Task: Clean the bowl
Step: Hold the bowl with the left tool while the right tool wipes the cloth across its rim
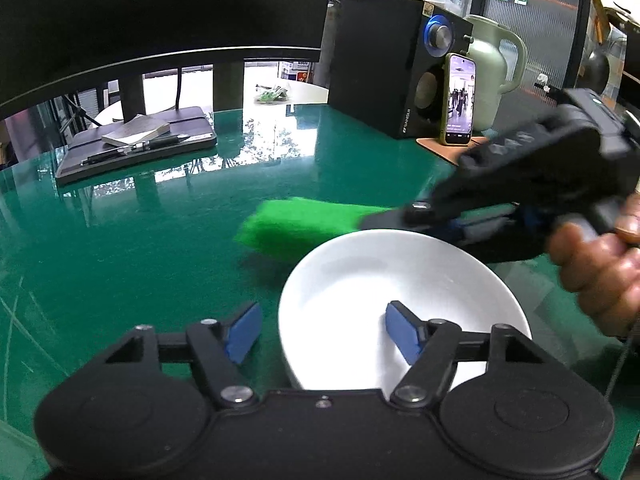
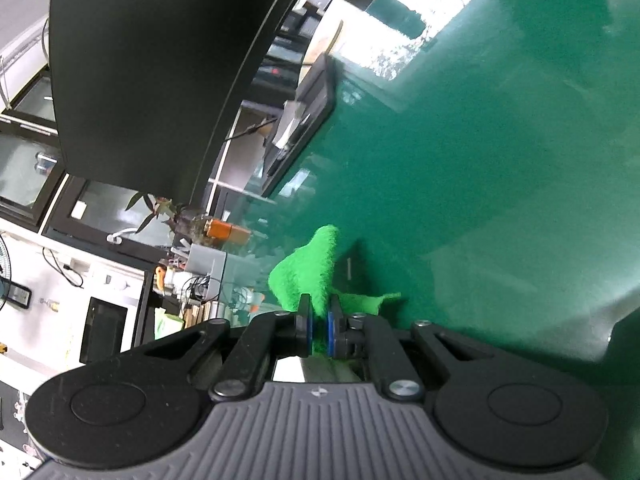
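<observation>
A white bowl [image 1: 400, 280] stands empty on the green glass table [image 1: 120, 260], close to me in the left wrist view. My left gripper [image 1: 324, 320] straddles the bowl's near-left rim. One blue pad [image 1: 242, 332] is outside the bowl and the other [image 1: 404, 332] is inside it, and neither presses on the rim. My right gripper [image 1: 384, 220] comes in from the right, held by a person's hand [image 1: 600, 272]. It is shut on a bright green cloth [image 1: 296, 220], which hangs just past the bowl's far rim. In the right wrist view the cloth [image 2: 308, 272] sticks out between the shut pads of the right gripper [image 2: 320, 320].
A black speaker [image 1: 384, 60], a lit phone [image 1: 460, 100] on a coaster and a pale green jug [image 1: 496, 72] stand at the back right. A dark tray [image 1: 136, 144] with a notebook and pens lies back left, under a large curved monitor [image 1: 160, 20].
</observation>
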`<state>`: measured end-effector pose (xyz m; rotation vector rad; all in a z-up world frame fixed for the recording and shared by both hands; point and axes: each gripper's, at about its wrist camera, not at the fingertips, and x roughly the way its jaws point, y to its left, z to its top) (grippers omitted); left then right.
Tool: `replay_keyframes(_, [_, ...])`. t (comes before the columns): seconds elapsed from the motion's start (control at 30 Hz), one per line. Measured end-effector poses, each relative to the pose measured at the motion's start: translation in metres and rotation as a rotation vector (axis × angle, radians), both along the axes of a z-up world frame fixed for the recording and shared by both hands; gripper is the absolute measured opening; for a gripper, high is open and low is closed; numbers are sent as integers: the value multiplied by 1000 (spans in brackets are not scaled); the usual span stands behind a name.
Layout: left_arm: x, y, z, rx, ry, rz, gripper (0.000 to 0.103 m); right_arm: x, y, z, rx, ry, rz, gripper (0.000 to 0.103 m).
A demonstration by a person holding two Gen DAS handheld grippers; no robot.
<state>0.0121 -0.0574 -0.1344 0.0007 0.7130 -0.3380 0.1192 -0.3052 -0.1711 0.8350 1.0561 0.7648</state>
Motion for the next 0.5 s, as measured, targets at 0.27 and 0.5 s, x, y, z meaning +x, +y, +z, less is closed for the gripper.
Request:
replay_keyframes(0.27, [7,6,1,-12,8,-38,69,-32,-45,3,13,5,-39,8])
replay_keyframes(0.5, [10,-2,1,2,10,-43,65,-29,-49,1,18,10,-57,8])
